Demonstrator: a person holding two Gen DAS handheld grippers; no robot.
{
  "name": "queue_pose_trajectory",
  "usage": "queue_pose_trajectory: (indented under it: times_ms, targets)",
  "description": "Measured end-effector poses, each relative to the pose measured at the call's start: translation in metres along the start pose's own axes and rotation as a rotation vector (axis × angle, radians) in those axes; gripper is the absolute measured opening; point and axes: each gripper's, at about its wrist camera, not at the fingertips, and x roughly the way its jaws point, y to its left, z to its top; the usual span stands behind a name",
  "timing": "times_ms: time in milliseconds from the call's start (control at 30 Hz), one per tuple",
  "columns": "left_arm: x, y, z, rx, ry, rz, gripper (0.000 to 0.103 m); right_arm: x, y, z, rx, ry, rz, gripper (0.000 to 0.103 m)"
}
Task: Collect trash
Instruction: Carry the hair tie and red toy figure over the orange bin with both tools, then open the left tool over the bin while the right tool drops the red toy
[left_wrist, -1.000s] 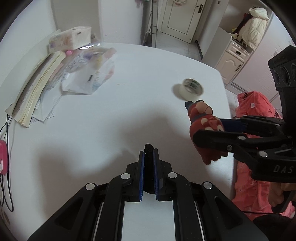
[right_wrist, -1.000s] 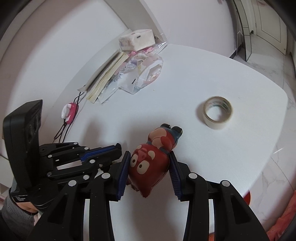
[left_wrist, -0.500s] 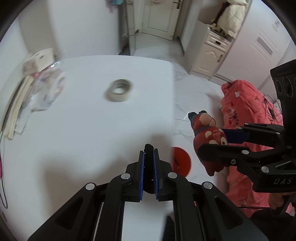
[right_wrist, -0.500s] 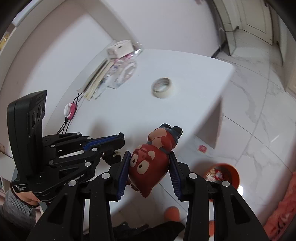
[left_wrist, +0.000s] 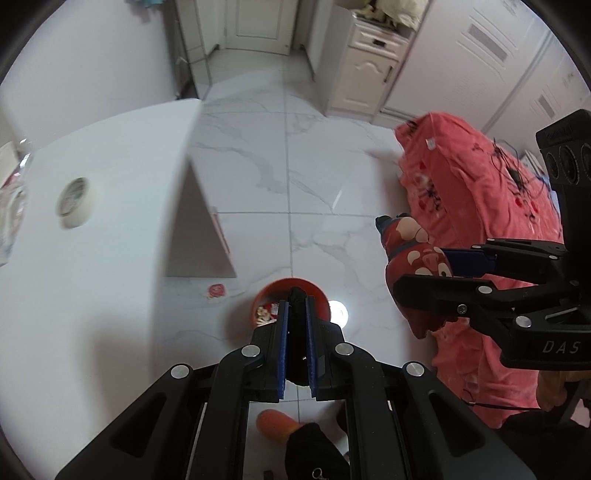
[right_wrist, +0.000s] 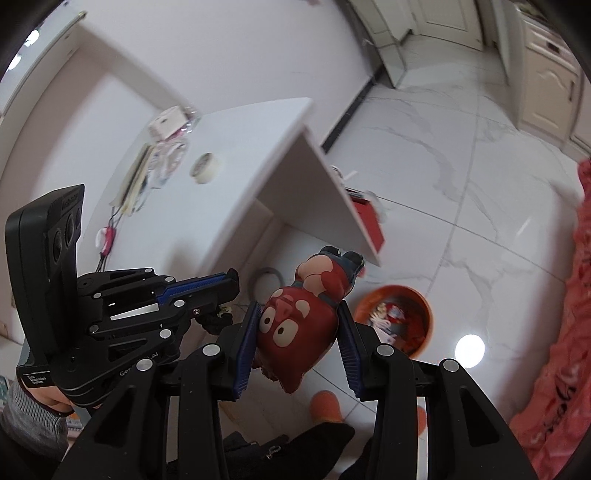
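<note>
Marble floor: bin (right_wrist: 393, 319) below. Your right gripper (right_wrist: 297, 345) clamps toy (right_wrist: 301, 321); left gripper (left_wrist: 295, 332) jaws pinch dark scrap (left_wrist: 296, 295). Early release misses bin.

**Toy held over the floor, bin below**

The bin (right_wrist: 393, 319) sits on the floor (right_wrist: 480, 192), just past the end of the table (right_wrist: 258, 155). Trash lies in the bin. The toy (right_wrist: 301, 325) sits between the right gripper's (right_wrist: 299, 341) fingers, above the floor and left of the bin. The left gripper (left_wrist: 295, 314) is left of the toy. A tape roll (right_wrist: 204, 168) lies on the table.
</note>
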Motion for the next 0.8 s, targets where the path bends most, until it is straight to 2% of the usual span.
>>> queue_pose_trajectory:
  times_ms: [333, 800]
  targets:
    - [0.054, -0.024, 0.005, 0.046, 0.081, -0.04, 0.01, 0.026, -0.059, -0.018, 0.092, 0.039, -0.008, 0.041]
    - [0.14, 0.0, -0.009, 0.005, 0.19, -0.063, 0.01, 0.113, -0.123, -0.034, 0.161, 0.12, -0.024, 0.041]
